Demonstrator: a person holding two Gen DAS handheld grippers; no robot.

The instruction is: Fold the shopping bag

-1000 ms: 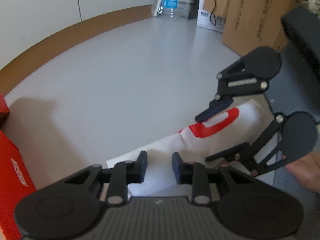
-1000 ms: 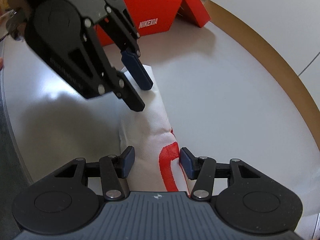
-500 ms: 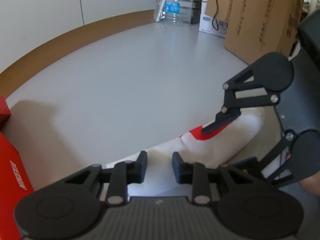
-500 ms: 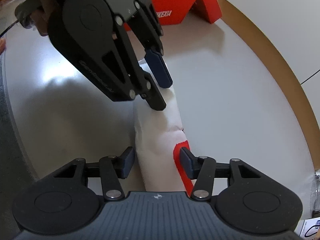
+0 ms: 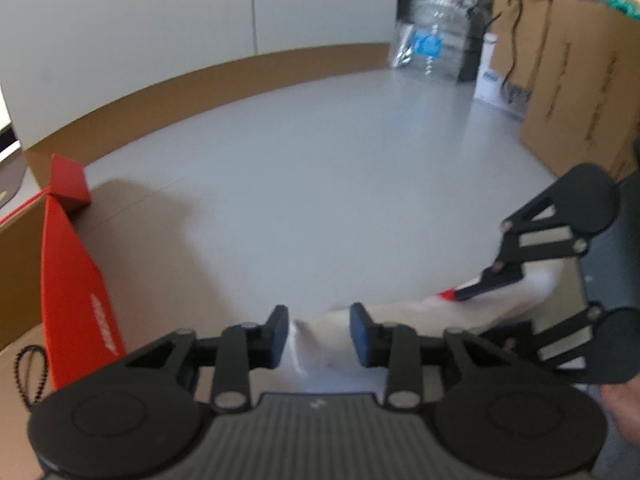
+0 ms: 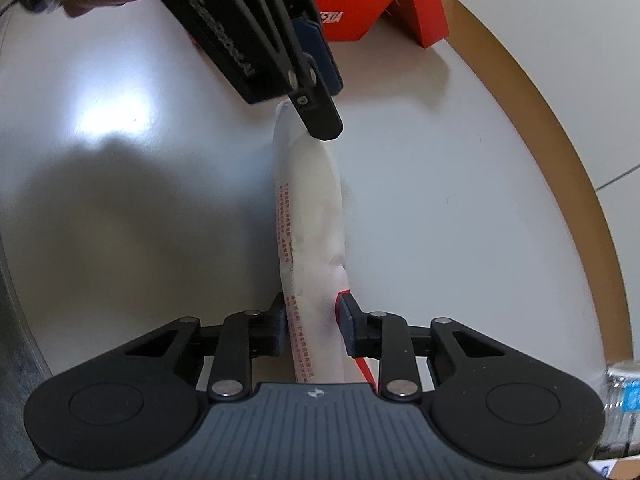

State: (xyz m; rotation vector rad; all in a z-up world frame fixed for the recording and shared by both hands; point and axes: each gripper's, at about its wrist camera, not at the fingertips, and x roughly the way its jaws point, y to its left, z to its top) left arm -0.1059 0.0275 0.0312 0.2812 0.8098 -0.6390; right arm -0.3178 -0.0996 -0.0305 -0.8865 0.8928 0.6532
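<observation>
Off to the left of my left jaws stands an open red box (image 5: 76, 280) with its flap up; I cannot see what lies inside it. My left gripper (image 5: 319, 334) has its jaws spread, and they have just been opening: the white shopping bag (image 6: 310, 216) passes between them, but the pads stand clear of it on both sides. The bag is now gathered into a narrow roll lying on the grey table (image 5: 320, 184), stretching from my left jaws across to my right ones; a second ago it lay flatter and wider, with much more of its red print showing. My right gripper (image 6: 313, 322) has just been closing, and its pads now pinch the roll's near end. Far right stand cardboard boxes (image 5: 576, 80), contents unseen.
</observation>
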